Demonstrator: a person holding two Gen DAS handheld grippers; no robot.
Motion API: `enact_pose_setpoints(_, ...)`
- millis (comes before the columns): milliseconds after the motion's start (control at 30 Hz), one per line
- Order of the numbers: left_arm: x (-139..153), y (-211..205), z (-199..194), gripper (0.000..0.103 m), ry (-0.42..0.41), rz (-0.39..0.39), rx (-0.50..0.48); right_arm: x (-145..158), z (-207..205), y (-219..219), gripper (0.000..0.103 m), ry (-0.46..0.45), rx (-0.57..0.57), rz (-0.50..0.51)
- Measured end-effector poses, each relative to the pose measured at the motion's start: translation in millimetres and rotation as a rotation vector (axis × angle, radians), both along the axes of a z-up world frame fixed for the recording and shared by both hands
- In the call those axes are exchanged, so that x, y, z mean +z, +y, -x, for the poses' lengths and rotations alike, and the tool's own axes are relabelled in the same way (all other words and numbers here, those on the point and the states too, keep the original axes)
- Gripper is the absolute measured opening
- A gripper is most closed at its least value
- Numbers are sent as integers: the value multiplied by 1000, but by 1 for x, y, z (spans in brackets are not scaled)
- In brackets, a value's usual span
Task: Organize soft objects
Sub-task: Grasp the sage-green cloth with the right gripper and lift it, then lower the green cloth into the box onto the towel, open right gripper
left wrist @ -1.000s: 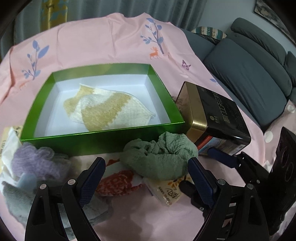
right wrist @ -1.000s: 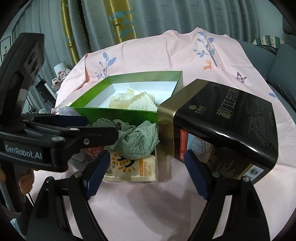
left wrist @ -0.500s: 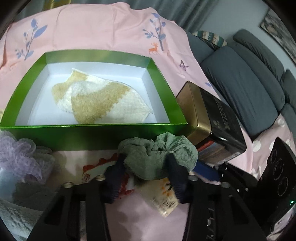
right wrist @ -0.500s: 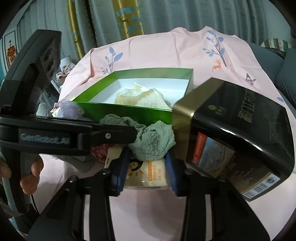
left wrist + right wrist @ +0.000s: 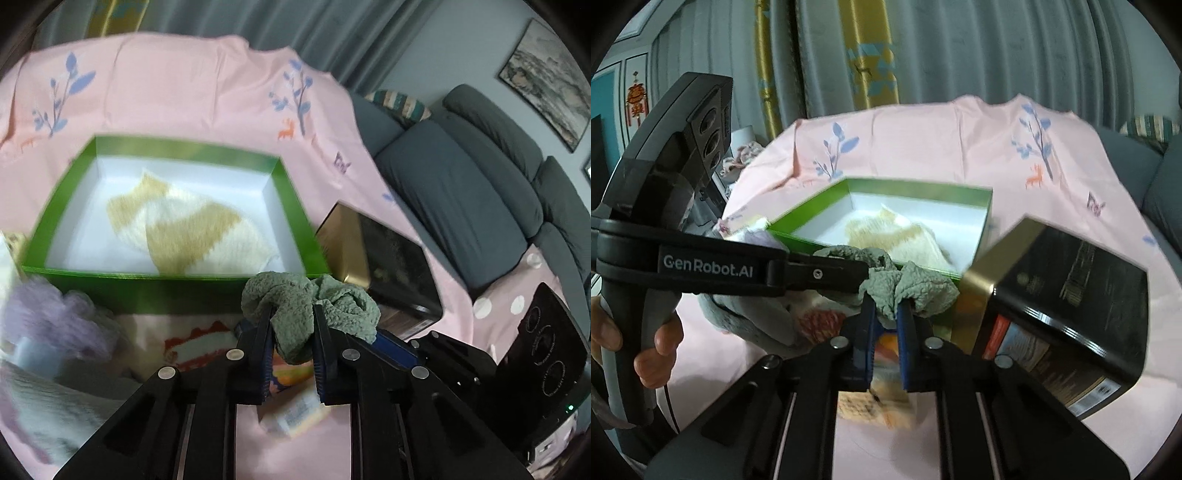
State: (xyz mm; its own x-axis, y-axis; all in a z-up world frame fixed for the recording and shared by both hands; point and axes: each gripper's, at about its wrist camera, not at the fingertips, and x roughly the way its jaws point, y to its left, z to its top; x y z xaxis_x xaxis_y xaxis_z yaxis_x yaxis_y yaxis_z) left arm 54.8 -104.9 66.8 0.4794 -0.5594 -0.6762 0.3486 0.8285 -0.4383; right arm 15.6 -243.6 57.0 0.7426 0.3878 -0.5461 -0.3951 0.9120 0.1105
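Note:
A crumpled green cloth [image 5: 310, 310] hangs between both grippers, lifted just in front of the green box [image 5: 170, 284]. My left gripper [image 5: 291, 321] is shut on its left part. My right gripper [image 5: 886, 314] is shut on another fold of the green cloth [image 5: 908, 288]. The green box [image 5: 982, 225] holds a cream and tan knitted cloth [image 5: 184, 229], which also shows in the right wrist view [image 5: 897, 240]. A lilac fluffy item [image 5: 48, 317], a grey towel [image 5: 55, 410] and a red patterned cloth [image 5: 195, 343] lie at the left on the pink tablecloth [image 5: 184, 96].
A black and gold tin [image 5: 388, 258] lies on its side right of the box, close to my right gripper in the right wrist view [image 5: 1063, 306]. A yellow packet [image 5: 299, 413] lies under the grippers. A grey sofa [image 5: 480, 192] stands to the right.
Both grippers closed from wide open onto the green cloth and lifted it off the packet. The left wrist view has risen and moved toward the box.

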Motion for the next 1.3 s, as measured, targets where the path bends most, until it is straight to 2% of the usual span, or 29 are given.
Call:
enact_pose_setpoints(267, 49, 15, -5, 18, -103, -33, 29, 43, -9, 14, 10, -100, 35, 7)
enact_pose_setpoints(400, 69, 23, -15, 18, -141, -48, 55, 68, -24, 23, 10, -142, 51, -3)
enact_pose_setpoints(500, 78, 28, -30, 18, -151, -72, 88, 76, -41, 31, 10, -141, 62, -5)
enact_pose_setpoints(667, 60, 42, -65, 18, -82, -86, 146, 63, -77, 46, 10, -61, 60, -21)
enact_pose_setpoints(867, 16, 48, -98, 18, 39, -125, 198, 28, -112, 65, 14, 62, 39, 32)
enact_pose_setpoints(933, 6, 48, -104, 18, 63, -142, 204, 18, -118, 68, 20, 89, 22, 56)
enact_pose_setpoints(1000, -2, 47, -107, 19, 83, -170, 219, 10, -122, 69, 32, 102, 4, 88)
enact_pose_setpoints(1033, -6, 48, -108, 23, 96, -176, 224, 9, -124, 68, 36, 106, -1, 92)
enact_pose_setpoints(1067, -10, 49, -110, 34, 110, -180, 231, 7, -124, 67, 45, 110, -6, 96)
enact_pose_setpoints(1100, -11, 51, -110, 51, 120, -182, 238, 6, -124, 66, 51, 113, -14, 104)
enact_pose_setpoints(1167, -11, 54, -109, 75, 118, -195, 258, 6, -124, 63, 54, 115, -39, 128)
enact_pose_setpoints(1200, -9, 56, -107, 81, 108, -197, 265, 7, -123, 61, 57, 116, -45, 131)
enact_pose_setpoints(1233, -7, 57, -104, 81, 99, -196, 267, 8, -120, 59, 59, 118, -51, 131)
enact_pose_setpoints(1300, 0, 60, -98, 82, 86, -205, 271, 12, -114, 56, 71, 111, -67, 143)
